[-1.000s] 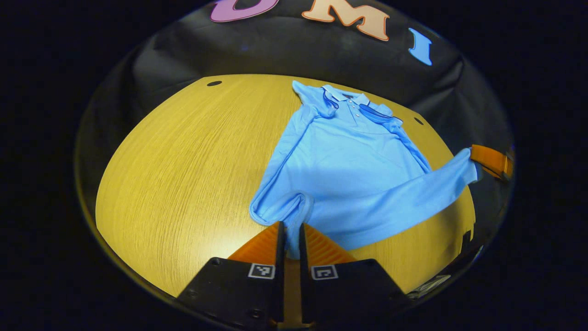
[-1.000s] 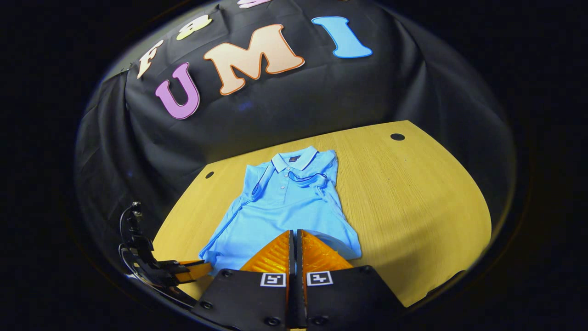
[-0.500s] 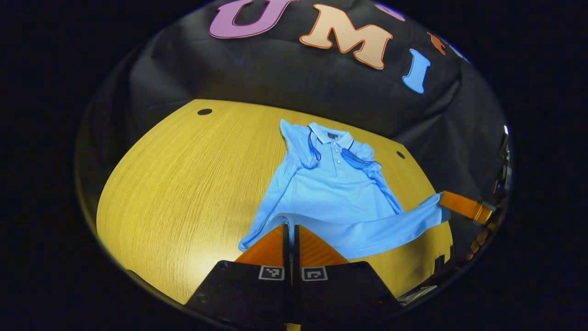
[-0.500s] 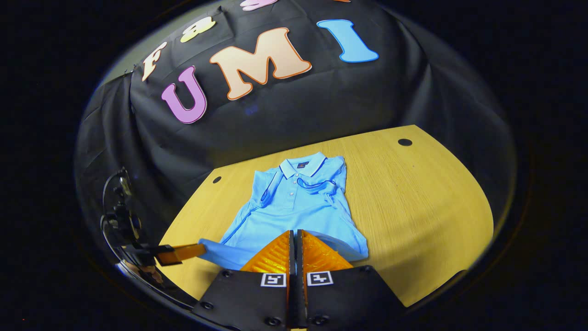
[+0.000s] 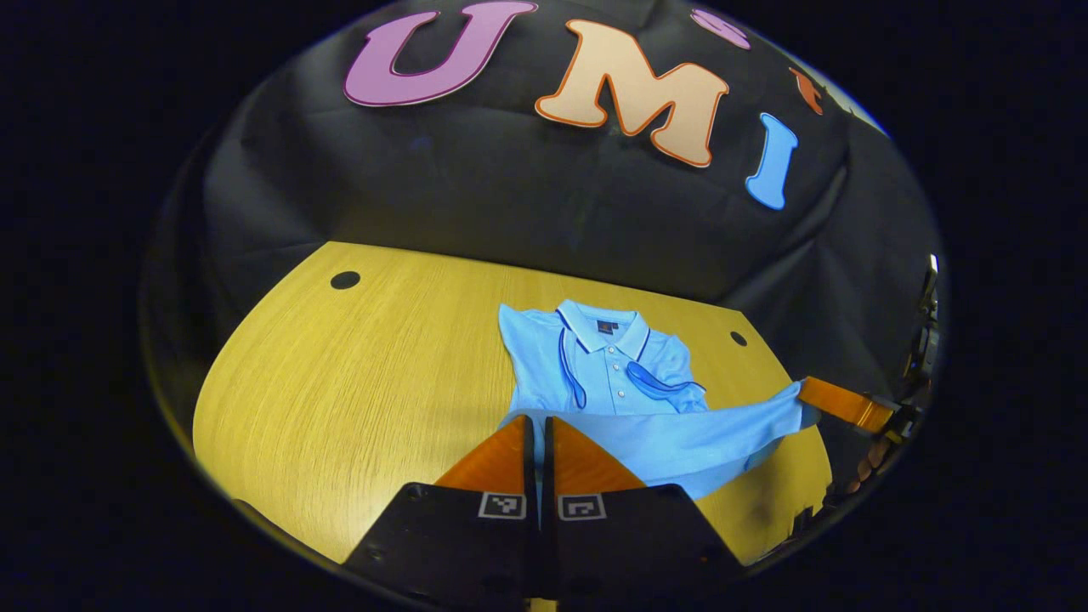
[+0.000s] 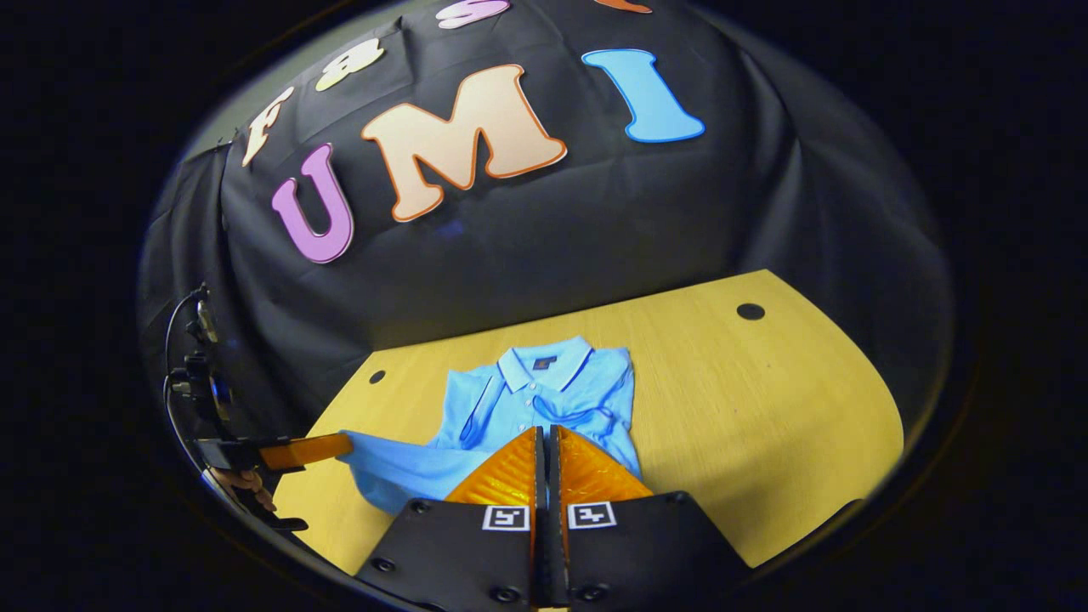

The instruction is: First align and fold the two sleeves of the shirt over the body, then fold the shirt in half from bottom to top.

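Note:
A light blue polo shirt (image 5: 612, 374) lies on the wooden table (image 5: 340, 382), collar toward the far wall, with both sleeves folded over its chest. Its bottom hem (image 5: 688, 433) is raised off the table and stretched between the two grippers. My left gripper (image 5: 535, 418) is shut on the hem's left corner. My right gripper (image 5: 805, 393) holds the other corner at the right. In the right gripper view, the right gripper (image 6: 544, 429) is shut on the hem in front of the shirt (image 6: 544, 387), and the left gripper (image 6: 347, 442) pinches the far corner at the left.
The table (image 6: 765, 408) has a small dark hole (image 6: 750, 311) at the back right and another hole (image 6: 376, 376) at the back left. Black cloth hangs behind the table. Fingers of a hand (image 6: 242, 484) show under the left gripper.
Both grippers have risen and moved toward the collar with the hem held between them. The lifted lower part now hides more of the shirt's body.

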Available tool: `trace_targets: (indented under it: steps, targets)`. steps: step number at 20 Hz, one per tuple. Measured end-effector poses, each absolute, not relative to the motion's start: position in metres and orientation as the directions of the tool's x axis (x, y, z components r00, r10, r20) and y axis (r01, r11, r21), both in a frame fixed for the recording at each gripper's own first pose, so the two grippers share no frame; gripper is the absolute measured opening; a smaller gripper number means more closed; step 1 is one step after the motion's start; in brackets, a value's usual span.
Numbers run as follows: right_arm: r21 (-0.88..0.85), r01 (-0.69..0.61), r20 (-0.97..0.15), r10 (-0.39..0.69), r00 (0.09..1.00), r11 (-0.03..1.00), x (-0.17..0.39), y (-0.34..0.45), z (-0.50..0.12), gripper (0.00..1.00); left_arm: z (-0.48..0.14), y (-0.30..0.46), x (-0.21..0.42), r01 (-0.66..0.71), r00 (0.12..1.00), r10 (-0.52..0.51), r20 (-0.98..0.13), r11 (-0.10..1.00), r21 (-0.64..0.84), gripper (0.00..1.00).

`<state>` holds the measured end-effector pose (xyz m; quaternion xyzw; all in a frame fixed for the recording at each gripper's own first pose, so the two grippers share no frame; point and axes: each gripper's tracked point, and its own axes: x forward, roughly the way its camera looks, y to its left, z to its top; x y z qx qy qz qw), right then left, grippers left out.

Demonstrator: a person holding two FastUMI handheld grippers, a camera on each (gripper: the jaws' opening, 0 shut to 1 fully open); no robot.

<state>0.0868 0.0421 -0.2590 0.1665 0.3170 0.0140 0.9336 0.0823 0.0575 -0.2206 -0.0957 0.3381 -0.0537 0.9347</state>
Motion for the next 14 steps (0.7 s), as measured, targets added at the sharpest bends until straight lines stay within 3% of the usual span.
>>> trace_targets:
  steps: [5,9,13,14]
  targets:
    - [0.294,0.145,-0.583,0.057,0.811,0.945,0.16,0.029,-0.28,0.02,-0.227,0.059,0.159,0.046,0.788,-0.196,-0.583,0.964,-0.262,0.0]
    - [0.233,0.205,-0.609,-0.022,0.793,0.951,0.203,0.021,-0.326,0.02,-0.257,0.061,0.215,0.098,0.792,-0.206,-0.575,0.972,-0.214,0.0]
    - [0.176,0.232,-0.642,-0.067,0.764,0.957,0.213,0.016,-0.36,0.03,-0.293,0.06,0.238,0.098,0.789,-0.173,-0.59,0.983,-0.157,0.0]
    - [0.173,0.227,-0.636,-0.067,0.769,0.958,0.214,0.016,-0.36,0.05,-0.295,0.06,0.241,0.084,0.795,-0.16,-0.586,0.984,-0.156,0.05]
